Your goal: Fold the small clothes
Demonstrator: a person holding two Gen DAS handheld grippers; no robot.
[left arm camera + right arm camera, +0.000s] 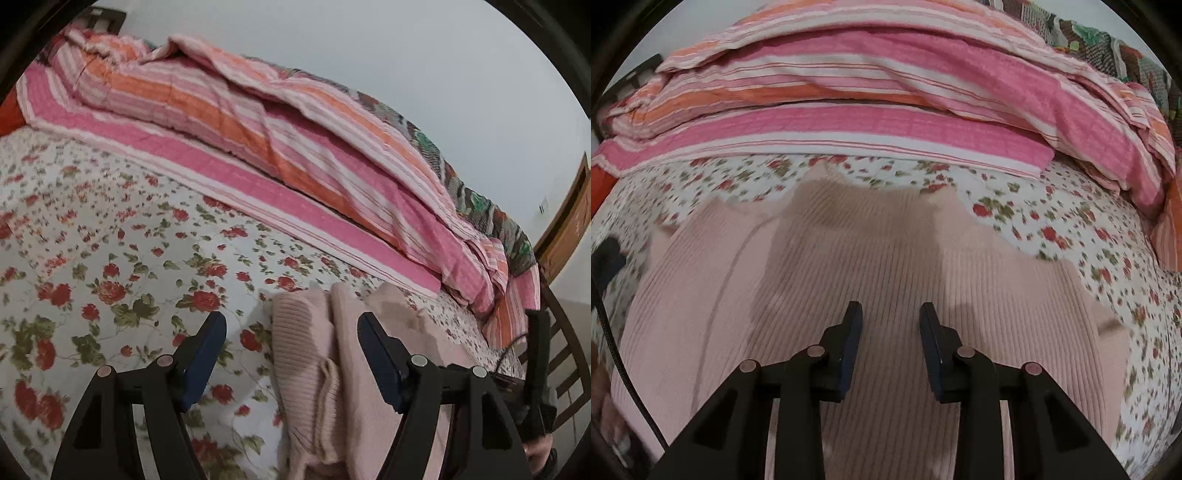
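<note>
Right wrist: right claw (891,314) part-open, empty, above pink sweater (849,258)

Left hand-held gripper (291,332), right hand-held gripper (891,314): black frames, dark blue pads, silver round pivot pins.

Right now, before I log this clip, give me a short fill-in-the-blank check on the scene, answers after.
1. The pink ribbed garment lies on a bedsheet printed with ____.
2. The folded quilt behind it is patterned with pink and orange ____.
3. The gripper standing wider apart is the ____ one.

Answers: flowers; stripes; left
</note>
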